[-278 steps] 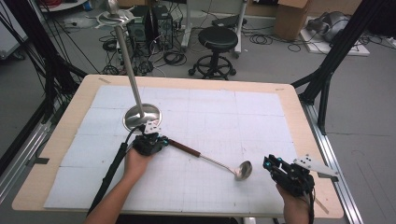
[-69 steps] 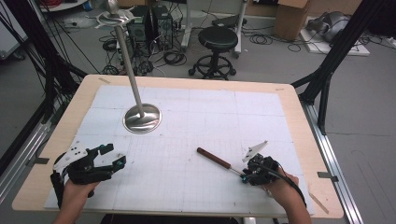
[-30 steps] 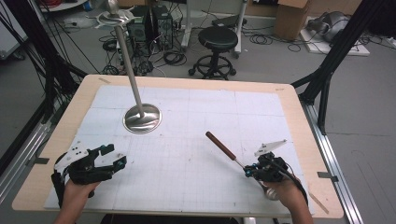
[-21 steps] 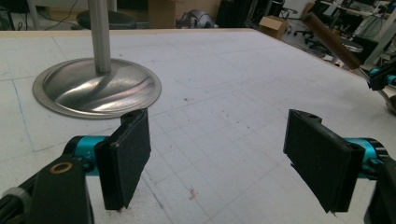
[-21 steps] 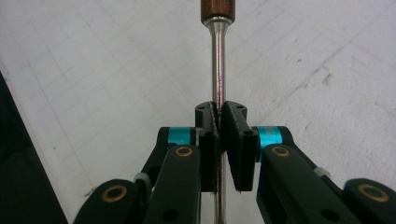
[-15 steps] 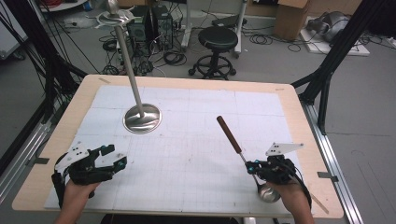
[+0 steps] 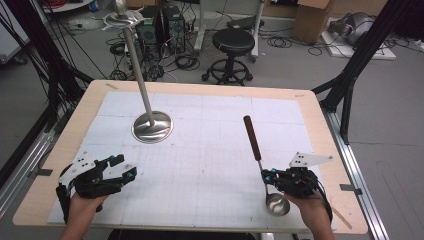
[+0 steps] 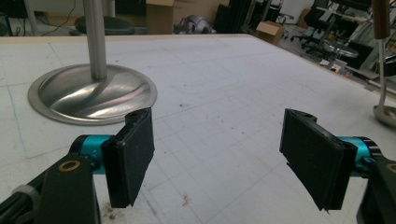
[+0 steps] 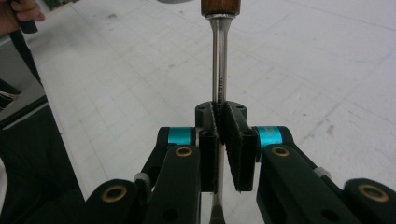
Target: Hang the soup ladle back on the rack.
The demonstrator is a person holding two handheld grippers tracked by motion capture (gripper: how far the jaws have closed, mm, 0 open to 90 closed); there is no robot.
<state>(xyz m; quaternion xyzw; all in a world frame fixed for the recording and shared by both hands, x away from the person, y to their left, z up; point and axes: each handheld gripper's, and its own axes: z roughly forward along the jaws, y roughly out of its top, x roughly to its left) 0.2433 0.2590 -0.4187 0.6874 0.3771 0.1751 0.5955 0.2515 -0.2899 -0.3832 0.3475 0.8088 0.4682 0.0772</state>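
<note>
Ladle (image 7: 257,150) sits at about four o'clock on the table (image 7: 310,107), its bowl down near the front edge and its wooden handle pointing away toward twelve. My right claw (image 7: 267,176) is clamped on the thin steel shaft just above the bowl; in the right gripper view the pads (image 9: 233,140) pinch the shaft (image 9: 218,70) with no gap. I judge the low grip is there so the long handle can swing freely like a lever. My left claw (image 7: 122,167) rests at eight o'clock, its jaws wide apart on nothing, probably parked out of the way. The metal stand (image 7: 150,125) is at eleven o'clock, well clear of both claws.

The stand's top is cut off by the frame, so I cannot tell what it carries. My right hand (image 7: 312,210) partly covers the bowl, and I cannot tell whether the bowl touches the table.
</note>
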